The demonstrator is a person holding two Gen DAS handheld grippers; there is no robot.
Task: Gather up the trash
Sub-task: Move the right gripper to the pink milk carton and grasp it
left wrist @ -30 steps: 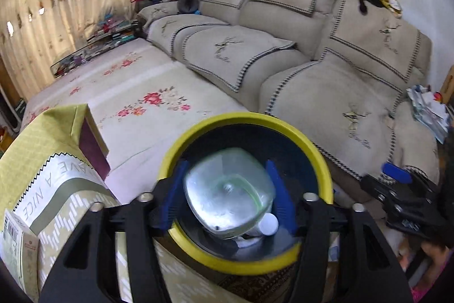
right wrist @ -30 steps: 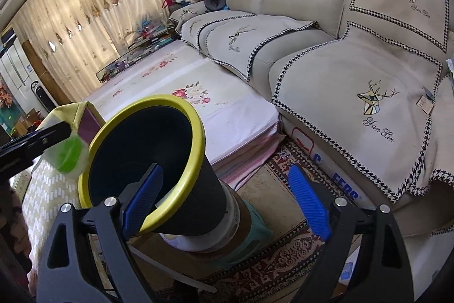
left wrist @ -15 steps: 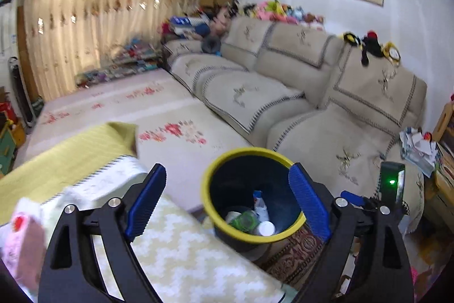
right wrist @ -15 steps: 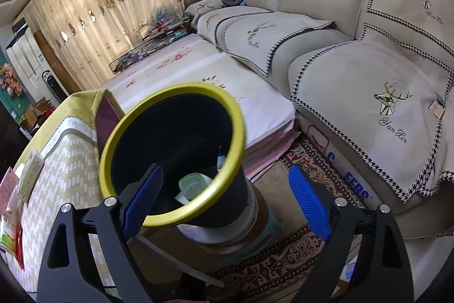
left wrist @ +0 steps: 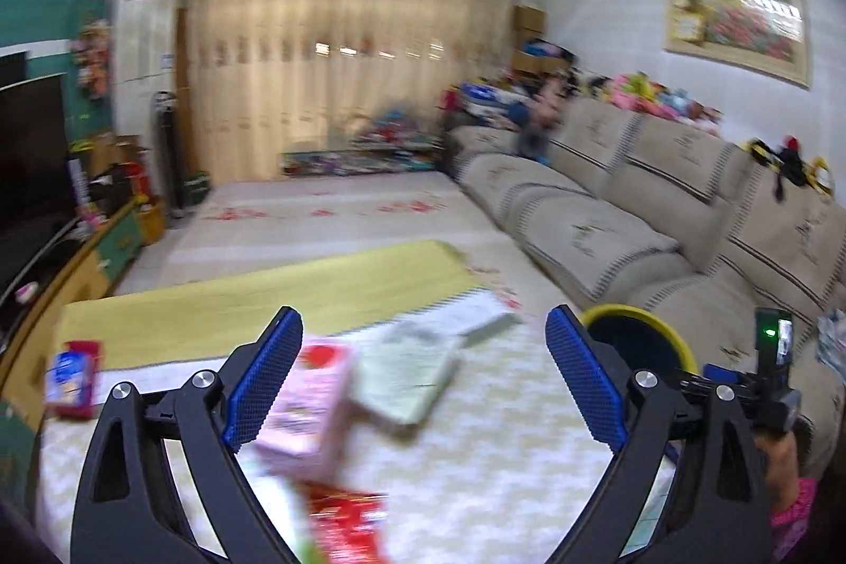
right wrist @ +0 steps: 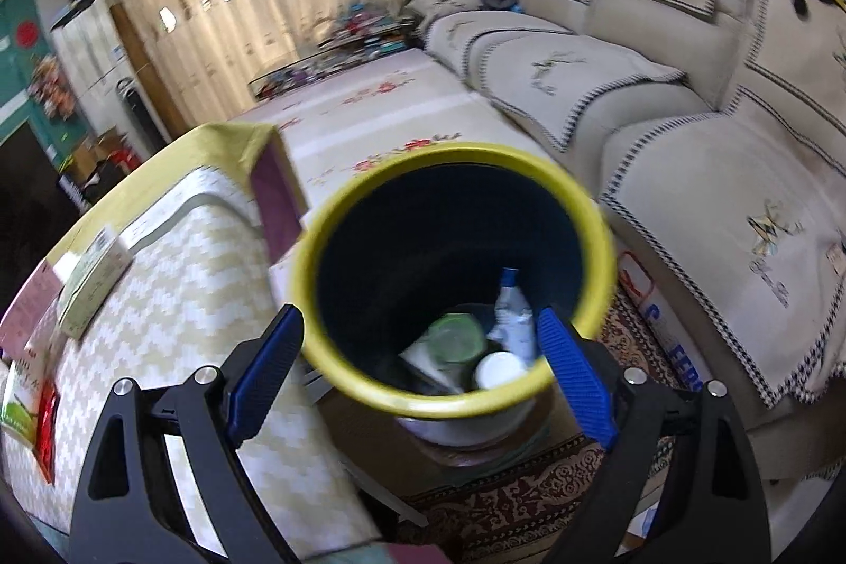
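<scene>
My left gripper (left wrist: pixel 423 342) hangs over the table (left wrist: pixel 502 458), its jaws opening with nothing pressed between them. Blurred litter lies below it: a pink packet (left wrist: pixel 312 400), a green-white box (left wrist: pixel 410 373), a red packet (left wrist: pixel 349 521) and, far left, a blue-red packet (left wrist: pixel 71 373). The yellow-rimmed bin (left wrist: pixel 629 313) stands off the table's right end. My right gripper (right wrist: pixel 420 342) is open above the bin's rim (right wrist: pixel 370 395). Inside lie a green-lidded clear container (right wrist: pixel 456 339), a white cap (right wrist: pixel 499 368) and a white bottle (right wrist: pixel 510 305).
A long beige sofa (right wrist: pixel 687 151) runs along the right behind the bin. A floral floor mat (left wrist: pixel 328 215) lies beyond the table, and a patterned rug (right wrist: pixel 518 500) under the bin. A TV cabinet (left wrist: pixel 106 247) stands far left. A person's hand (left wrist: pixel 782 463) holds the right gripper.
My left gripper let the clear container drop into the bin, opened wide, then swung up and left to the table. My right gripper shifted over the bin's mouth.
</scene>
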